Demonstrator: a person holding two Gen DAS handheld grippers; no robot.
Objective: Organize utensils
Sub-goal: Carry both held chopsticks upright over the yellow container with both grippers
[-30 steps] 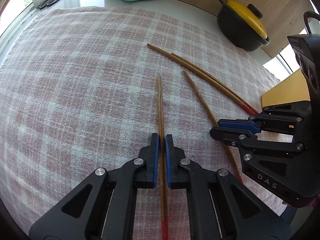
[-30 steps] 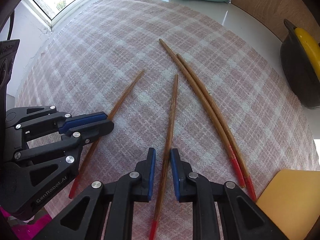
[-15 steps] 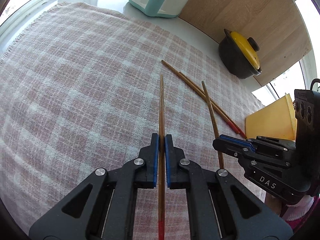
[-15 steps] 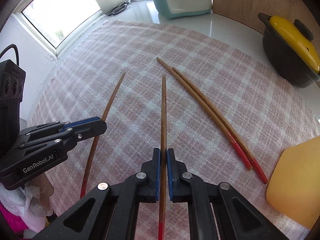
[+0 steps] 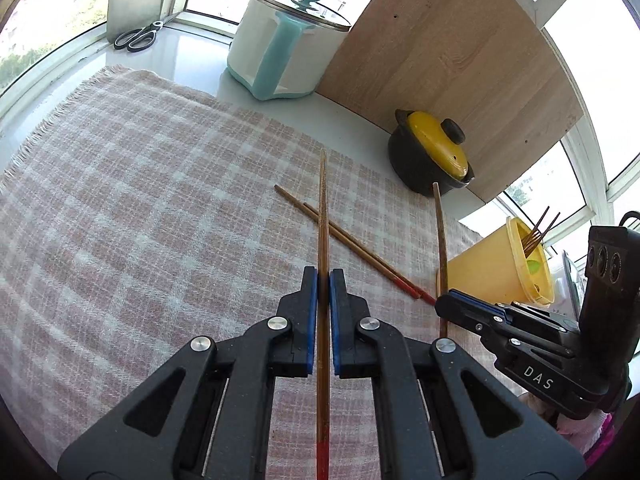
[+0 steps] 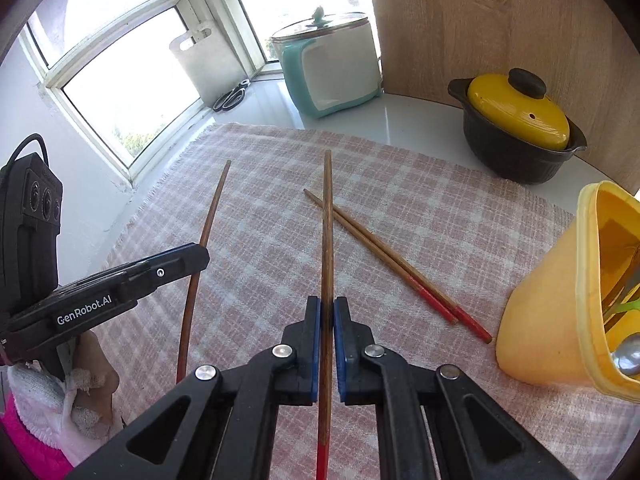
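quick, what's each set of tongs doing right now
left tongs: closed on a red-tipped wooden chopstick
right tongs: closed on another red-tipped wooden chopstick

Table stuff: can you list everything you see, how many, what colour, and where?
cloth: one, pink and white checked, covering the table
chopsticks: two brown, red-ended, lying together on the cloth; one in each gripper
cup: one, yellow, right, holding utensils
pot: one, black, yellow lid, back right
container: one, white and teal, back
scissors: one, black, by the window
board: one, wooden, upright at the back
left gripper: black, shut on a chopstick
right gripper: black, shut on a chopstick
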